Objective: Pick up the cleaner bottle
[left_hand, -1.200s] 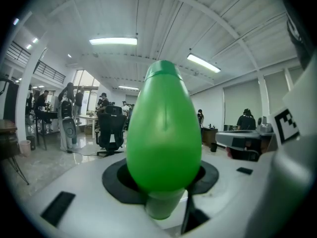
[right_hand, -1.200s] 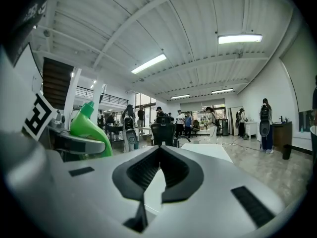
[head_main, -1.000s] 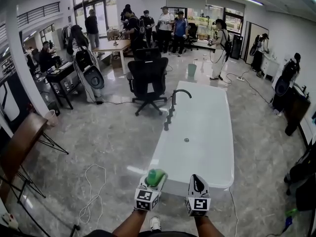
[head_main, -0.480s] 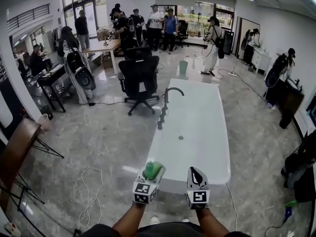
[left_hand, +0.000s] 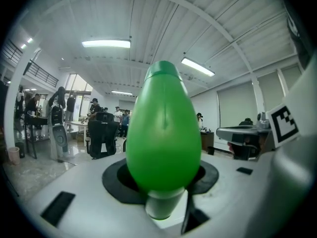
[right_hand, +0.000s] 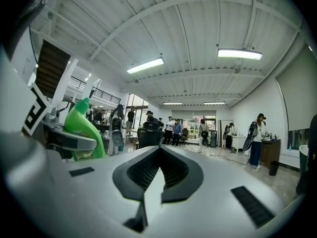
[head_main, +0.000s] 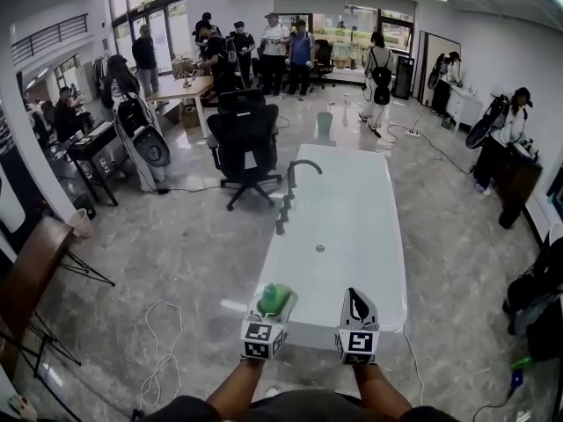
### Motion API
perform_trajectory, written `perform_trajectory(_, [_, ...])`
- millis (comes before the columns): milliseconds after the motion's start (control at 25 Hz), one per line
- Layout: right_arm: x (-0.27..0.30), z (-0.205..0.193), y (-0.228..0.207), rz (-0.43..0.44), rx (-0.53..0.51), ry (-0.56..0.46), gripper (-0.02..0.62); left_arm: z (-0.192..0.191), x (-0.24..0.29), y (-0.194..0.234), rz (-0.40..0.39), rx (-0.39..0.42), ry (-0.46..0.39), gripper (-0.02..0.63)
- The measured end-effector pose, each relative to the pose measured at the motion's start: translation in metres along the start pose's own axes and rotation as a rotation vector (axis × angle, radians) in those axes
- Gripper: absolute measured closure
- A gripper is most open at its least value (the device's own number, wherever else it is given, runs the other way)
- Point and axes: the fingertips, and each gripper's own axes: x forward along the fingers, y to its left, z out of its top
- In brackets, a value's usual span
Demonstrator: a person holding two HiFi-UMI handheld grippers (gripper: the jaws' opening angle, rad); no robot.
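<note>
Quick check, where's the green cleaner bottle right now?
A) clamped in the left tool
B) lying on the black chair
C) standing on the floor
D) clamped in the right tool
A: the left gripper view shows the green cleaner bottle gripped between the jaws of the left tool, while the right tool has its jaws together with nothing in them.

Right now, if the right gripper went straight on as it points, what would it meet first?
Likely nothing near: the right gripper points level over the white bathtub, toward the distant office chair.
</note>
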Motion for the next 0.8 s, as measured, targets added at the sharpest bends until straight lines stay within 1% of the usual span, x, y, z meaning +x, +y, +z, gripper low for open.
perform_trajectory(240, [-0.003, -0.002, -0.01, -0.011, 0.022, -0.006, 0.578, 0.001, 0.004, -0.013, -0.012, 0.015, 0.011, 0.423])
perform_trajectory(800, [-0.016, -0.002, -0.018, -0.023, 0.009, -0.015, 0.578, 0.002, 0.004, -0.03, -0.022, 0.026, 0.012, 0.423])
